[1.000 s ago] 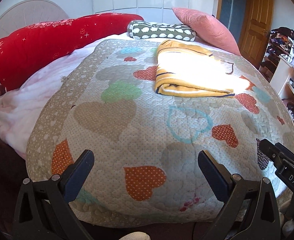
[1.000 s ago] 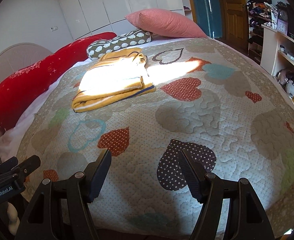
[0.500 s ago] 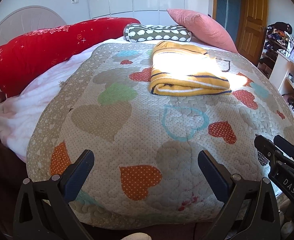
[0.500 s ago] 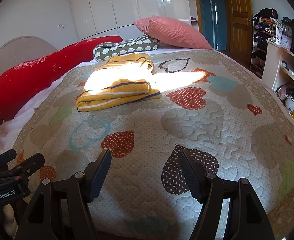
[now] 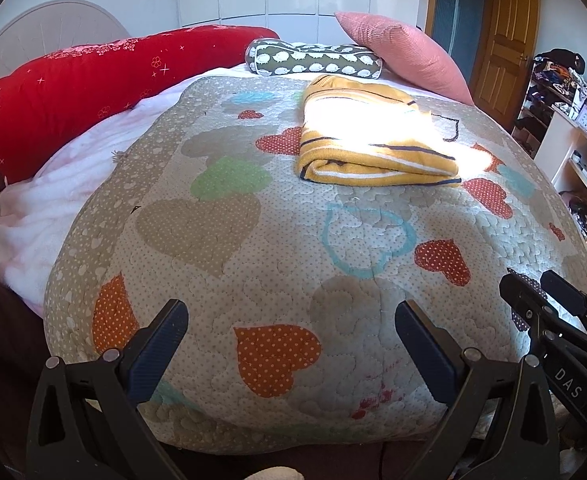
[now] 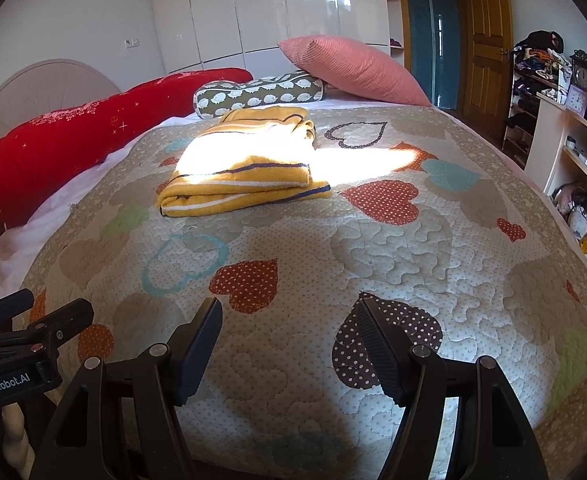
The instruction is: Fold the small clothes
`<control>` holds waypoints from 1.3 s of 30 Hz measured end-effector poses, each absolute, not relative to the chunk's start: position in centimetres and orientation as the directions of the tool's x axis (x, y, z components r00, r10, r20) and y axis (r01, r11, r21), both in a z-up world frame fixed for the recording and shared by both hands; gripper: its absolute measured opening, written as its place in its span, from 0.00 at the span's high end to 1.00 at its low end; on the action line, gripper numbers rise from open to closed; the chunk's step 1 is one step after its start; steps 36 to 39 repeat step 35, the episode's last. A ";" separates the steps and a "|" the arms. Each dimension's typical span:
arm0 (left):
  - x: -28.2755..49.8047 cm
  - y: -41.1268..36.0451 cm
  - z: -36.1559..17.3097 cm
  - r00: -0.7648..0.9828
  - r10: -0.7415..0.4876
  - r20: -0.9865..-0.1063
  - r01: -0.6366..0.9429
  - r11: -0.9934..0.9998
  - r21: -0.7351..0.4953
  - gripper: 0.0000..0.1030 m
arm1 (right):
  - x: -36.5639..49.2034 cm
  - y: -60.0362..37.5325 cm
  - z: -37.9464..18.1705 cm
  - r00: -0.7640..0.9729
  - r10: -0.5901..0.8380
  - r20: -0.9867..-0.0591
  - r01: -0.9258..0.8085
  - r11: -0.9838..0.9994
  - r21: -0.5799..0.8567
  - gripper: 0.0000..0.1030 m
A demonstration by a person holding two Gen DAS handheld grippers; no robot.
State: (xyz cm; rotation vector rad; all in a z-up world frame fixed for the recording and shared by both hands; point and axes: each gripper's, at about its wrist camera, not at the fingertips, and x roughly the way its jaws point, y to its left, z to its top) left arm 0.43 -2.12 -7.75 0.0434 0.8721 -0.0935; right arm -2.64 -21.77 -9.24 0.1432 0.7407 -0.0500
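A yellow striped garment (image 5: 369, 148) (image 6: 245, 180) lies folded in a neat stack on the heart-patterned quilt (image 5: 253, 248) (image 6: 373, 248), far across the bed in a patch of sunlight. My left gripper (image 5: 291, 320) hangs open over the near edge of the quilt, nothing between its fingers. My right gripper (image 6: 287, 318) is open too, above a dark dotted heart, well short of the garment. Each gripper shows at the side of the other's view: the right one (image 5: 549, 304) in the left wrist view, the left one (image 6: 37, 312) in the right wrist view.
A long red bolster (image 5: 93, 88) lines the left side of the bed. A green patterned roll pillow (image 5: 313, 60) and a pink pillow (image 5: 405, 48) lie at the far end. White shelves (image 6: 573, 152) with clutter stand to the right, a wooden door (image 6: 485, 36) beyond.
Both grippers stay open and empty near the bed's front edge. The right wrist view has rolled to a more level horizon, and the folded garment sits lower in both views.
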 end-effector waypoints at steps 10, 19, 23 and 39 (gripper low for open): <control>0.5 -2.1 -7.9 0.635 -0.067 -0.770 0.100 0.995 -0.004 0.00 | -2.6 -21.5 -9.0 0.741 0.003 -0.671 0.090 0.990 0.104 0.29; 0.9 -2.1 -8.2 0.627 -0.067 -0.776 0.091 0.996 -0.012 0.00 | -2.1 -21.3 -9.0 0.739 0.004 -0.674 0.083 0.992 0.096 0.29; 1.1 -1.8 -8.2 0.629 -0.064 -0.775 0.083 0.996 -0.015 0.00 | -1.8 -20.8 -8.9 0.738 -0.002 -0.675 0.073 0.994 0.077 0.29; 1.9 -1.3 -7.9 0.625 -0.061 -0.778 0.078 0.997 -0.016 0.00 | 0.0 -19.7 -9.2 0.715 0.023 -0.699 0.037 0.997 0.071 0.29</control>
